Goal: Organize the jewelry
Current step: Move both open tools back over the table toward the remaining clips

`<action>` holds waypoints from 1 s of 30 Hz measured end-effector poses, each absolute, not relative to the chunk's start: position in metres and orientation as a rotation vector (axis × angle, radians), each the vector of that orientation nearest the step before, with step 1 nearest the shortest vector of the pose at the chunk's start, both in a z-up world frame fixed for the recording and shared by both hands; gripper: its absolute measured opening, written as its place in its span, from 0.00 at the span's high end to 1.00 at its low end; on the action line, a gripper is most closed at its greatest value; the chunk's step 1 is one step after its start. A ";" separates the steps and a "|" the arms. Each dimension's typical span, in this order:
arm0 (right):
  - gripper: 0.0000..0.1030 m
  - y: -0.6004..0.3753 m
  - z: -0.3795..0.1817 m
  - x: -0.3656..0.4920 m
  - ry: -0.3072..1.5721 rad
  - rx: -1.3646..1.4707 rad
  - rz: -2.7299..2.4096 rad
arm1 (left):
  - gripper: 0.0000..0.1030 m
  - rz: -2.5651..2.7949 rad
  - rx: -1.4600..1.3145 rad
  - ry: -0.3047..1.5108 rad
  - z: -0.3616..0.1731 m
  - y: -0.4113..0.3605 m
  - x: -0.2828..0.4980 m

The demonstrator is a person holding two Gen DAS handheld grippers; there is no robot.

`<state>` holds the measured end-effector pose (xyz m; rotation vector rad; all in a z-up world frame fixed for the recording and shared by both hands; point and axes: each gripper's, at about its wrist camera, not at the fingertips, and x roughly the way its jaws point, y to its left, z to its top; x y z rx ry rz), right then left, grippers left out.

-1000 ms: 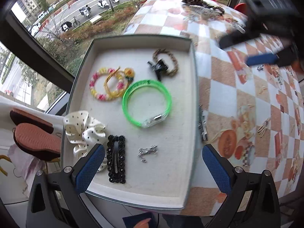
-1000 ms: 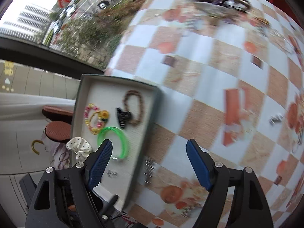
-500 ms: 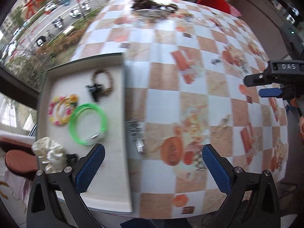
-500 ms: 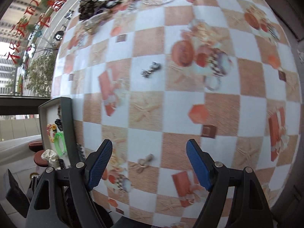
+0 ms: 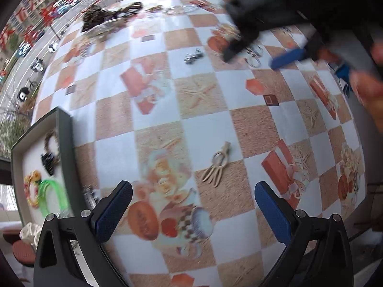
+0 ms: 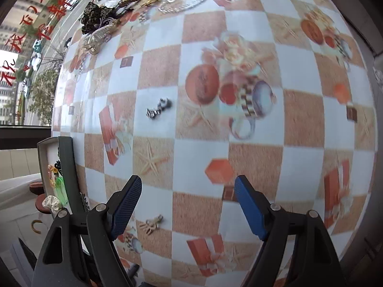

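My left gripper (image 5: 192,205) stands open over the checkered tablecloth, nothing between its blue pads. Just beyond it lies a beige hair clip (image 5: 217,165). A small silver-and-black clip (image 5: 193,56) lies farther off, near my right gripper (image 5: 256,56), which shows blurred at the top right. In the right wrist view my right gripper (image 6: 188,205) is open and empty above the cloth, with the silver-and-black clip (image 6: 158,110) ahead of it and the beige clip (image 6: 152,223) low by its left finger. The grey tray (image 5: 64,143) at the left holds a green bangle (image 5: 49,197), a beaded bracelet and other pieces.
A heap of necklaces, chains and a leopard scrunchie (image 6: 95,18) lies at the table's far edge by the window. A metal hair clip (image 5: 89,195) lies on the cloth beside the tray's rim. A hand (image 5: 368,88) holds the right gripper. The table's edge runs close on the right.
Both grippers have swung right, away from the tray and out over the tablecloth. The tray slid to the left edge of both views. Both stay open and empty.
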<state>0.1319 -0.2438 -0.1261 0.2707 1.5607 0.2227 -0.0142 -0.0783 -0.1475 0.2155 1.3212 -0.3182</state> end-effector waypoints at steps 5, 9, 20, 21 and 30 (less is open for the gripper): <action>0.29 -0.229 -0.133 0.159 1.548 0.245 0.288 | 0.10 -0.341 0.280 1.311 -0.161 -0.093 -0.013; 0.38 -0.214 -0.141 0.173 1.541 0.184 0.329 | 0.10 -0.354 0.308 1.321 -0.173 -0.099 -0.010; 0.54 -0.175 -0.156 0.187 1.491 0.035 0.394 | 0.25 -0.385 0.319 1.337 -0.193 -0.105 -0.004; 0.60 -0.171 -0.156 0.187 1.484 0.006 0.394 | 0.25 -0.391 0.316 1.334 -0.193 -0.106 -0.003; 0.89 -0.143 -0.154 0.173 1.441 -0.223 0.394 | 0.52 -0.432 0.316 1.327 -0.191 -0.111 -0.010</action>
